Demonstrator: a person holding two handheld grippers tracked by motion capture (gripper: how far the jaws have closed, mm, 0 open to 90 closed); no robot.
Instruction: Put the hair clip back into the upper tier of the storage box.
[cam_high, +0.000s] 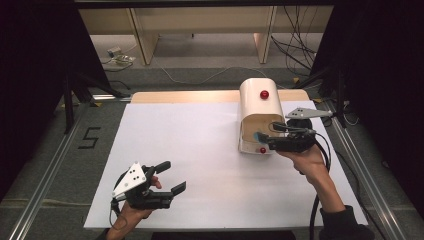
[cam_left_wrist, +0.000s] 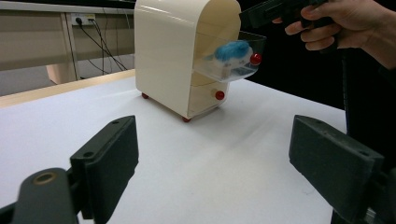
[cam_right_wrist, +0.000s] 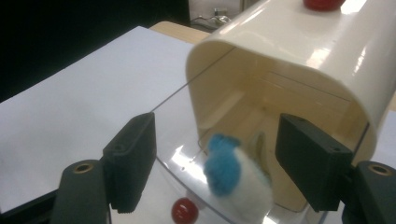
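Note:
A cream mini cabinet (cam_high: 254, 107) with red knobs stands at the table's right. Its upper clear drawer (cam_left_wrist: 247, 44) is pulled out and holds a blue and white fluffy toy (cam_right_wrist: 232, 176). My right gripper (cam_high: 270, 136) hovers over that drawer from the right, open, its jaws on either side of the toy (cam_high: 260, 135) without touching it. In the right gripper view the right gripper (cam_right_wrist: 219, 149) looks down into the drawer, whose red knob (cam_right_wrist: 184, 210) sits below. My left gripper (cam_high: 174, 176) rests open near the front left with nothing in it. The lower drawer (cam_left_wrist: 205, 99) is closed.
A white sheet (cam_high: 200, 150) covers the table. A wooden strip (cam_high: 185, 96) runs along its far edge. Metal rails (cam_high: 45, 175) flank the table, and cables (cam_high: 300, 45) lie on the floor behind. A red knob (cam_high: 264, 94) sits on the cabinet's top.

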